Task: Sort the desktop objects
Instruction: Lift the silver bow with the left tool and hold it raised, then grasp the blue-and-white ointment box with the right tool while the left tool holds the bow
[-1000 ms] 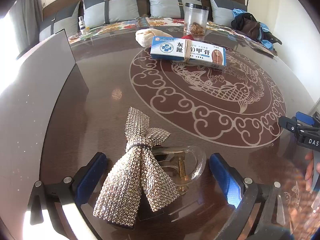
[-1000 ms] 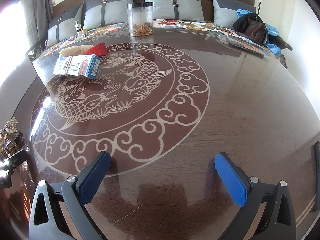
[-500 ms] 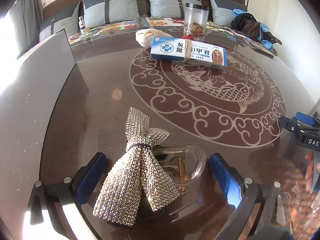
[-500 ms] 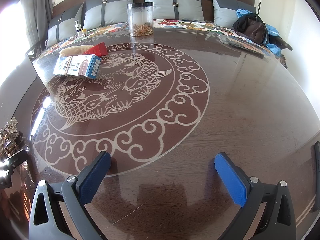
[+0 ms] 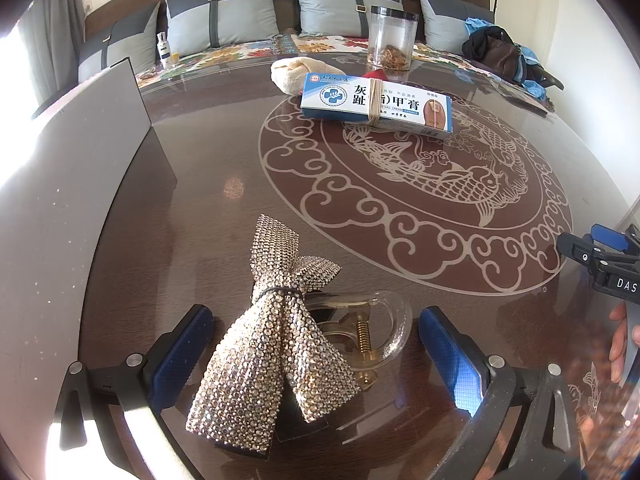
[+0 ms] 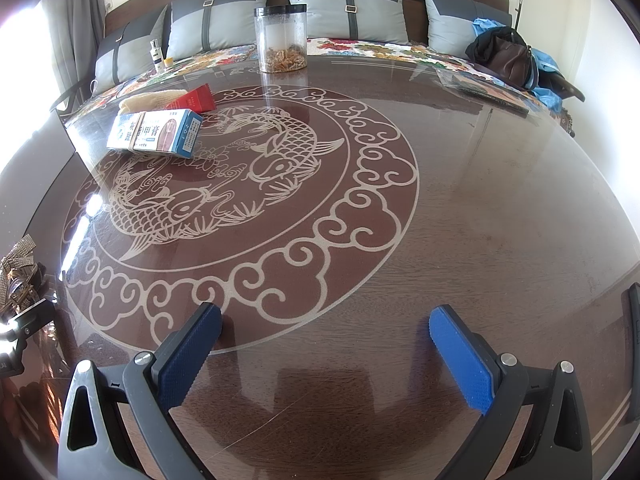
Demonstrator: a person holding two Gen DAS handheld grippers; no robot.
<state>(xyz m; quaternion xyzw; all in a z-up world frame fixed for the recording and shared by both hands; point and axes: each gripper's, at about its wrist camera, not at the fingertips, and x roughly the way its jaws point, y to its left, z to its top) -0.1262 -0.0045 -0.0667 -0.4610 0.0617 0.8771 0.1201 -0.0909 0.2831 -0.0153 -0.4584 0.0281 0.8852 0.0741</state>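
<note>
A rhinestone bow hair clip [image 5: 276, 340] with a clear plastic claw [image 5: 376, 328] lies on the glass table, between the blue pads of my left gripper [image 5: 316, 344], which is open around it without touching. A blue-and-white medicine box [image 5: 376, 102] with a rubber band lies farther back, beside a cream cloth mitt [image 5: 298, 74] and a red packet [image 6: 194, 101]. My right gripper [image 6: 326, 344] is open over bare table, nothing between its fingers. The bow [image 6: 18, 264] shows at the far left edge of the right wrist view.
A clear jar [image 6: 282, 40] with dried bits stands at the table's far edge. A sofa with grey cushions [image 5: 224, 20] runs behind, with a small bottle [image 5: 164, 50] and a dark bag [image 6: 506, 56] on it. A grey panel [image 5: 72, 152] stands at the left. A hand [image 5: 620, 344] holds the right gripper.
</note>
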